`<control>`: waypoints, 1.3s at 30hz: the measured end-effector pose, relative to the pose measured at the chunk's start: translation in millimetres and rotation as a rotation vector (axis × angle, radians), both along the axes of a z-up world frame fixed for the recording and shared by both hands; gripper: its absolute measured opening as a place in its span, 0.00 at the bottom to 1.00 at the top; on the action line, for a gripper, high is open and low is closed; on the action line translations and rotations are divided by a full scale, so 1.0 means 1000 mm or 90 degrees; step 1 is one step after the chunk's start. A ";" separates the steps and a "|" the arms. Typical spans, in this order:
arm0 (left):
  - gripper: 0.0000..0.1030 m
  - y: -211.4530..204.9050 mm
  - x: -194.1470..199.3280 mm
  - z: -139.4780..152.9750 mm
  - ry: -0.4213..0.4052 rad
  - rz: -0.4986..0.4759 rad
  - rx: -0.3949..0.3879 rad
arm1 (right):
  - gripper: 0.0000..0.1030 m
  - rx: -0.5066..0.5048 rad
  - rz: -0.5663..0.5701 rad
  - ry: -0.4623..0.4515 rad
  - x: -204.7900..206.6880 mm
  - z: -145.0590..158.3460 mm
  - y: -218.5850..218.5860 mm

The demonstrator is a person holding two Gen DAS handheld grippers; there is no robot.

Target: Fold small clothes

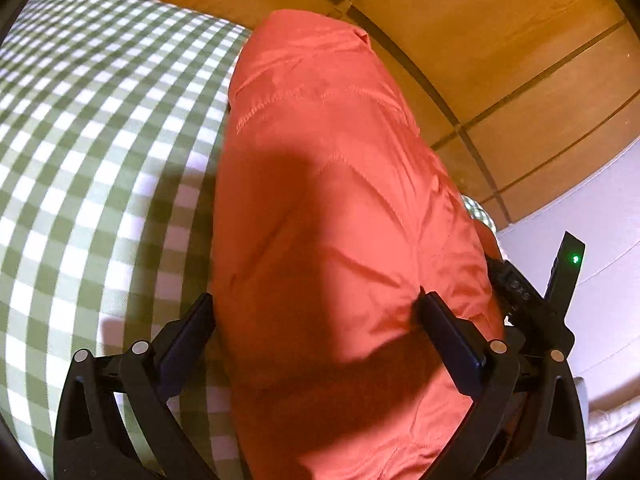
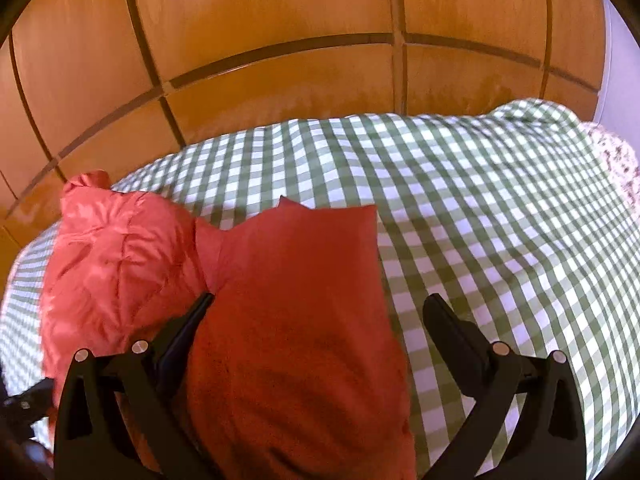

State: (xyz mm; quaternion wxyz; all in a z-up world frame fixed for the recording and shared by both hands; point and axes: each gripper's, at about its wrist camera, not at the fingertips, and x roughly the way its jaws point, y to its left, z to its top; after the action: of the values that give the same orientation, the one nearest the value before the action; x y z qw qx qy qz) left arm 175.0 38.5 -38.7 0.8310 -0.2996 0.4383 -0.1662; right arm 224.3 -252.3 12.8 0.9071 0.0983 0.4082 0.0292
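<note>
While red garment (image 1: 332, 200) lies on checked cloth (image 1: 100, 140), both tongs gape wide.

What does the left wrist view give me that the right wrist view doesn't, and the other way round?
Left wrist only: stitched seams on the red garment seen close up, and a black device with a green light at the right edge. Right wrist only: a flatter folded red section between the open right gripper jaws, the bunched shiny part to its left, and a floral fabric at the far right. Both: the green checked cloth, the wooden panels behind, and open jaws, including the left gripper.
</note>
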 end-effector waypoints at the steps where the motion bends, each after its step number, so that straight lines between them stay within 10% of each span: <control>1: 0.97 0.000 0.000 -0.001 0.003 0.000 -0.007 | 0.98 0.009 0.000 0.002 -0.003 0.002 -0.002; 20: 0.97 -0.002 -0.030 -0.031 0.029 -0.032 -0.083 | 0.98 0.400 0.157 0.157 0.002 -0.059 -0.058; 39: 0.75 -0.009 -0.061 -0.019 -0.024 -0.044 -0.026 | 0.98 0.290 0.215 0.110 -0.038 -0.032 0.038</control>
State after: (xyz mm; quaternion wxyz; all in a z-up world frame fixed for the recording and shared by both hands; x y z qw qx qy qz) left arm 113.7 29.4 -57.7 0.8267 -0.2979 0.4291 -0.2092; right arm 186.4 -214.7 -18.8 0.8061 0.2320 0.4774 0.2617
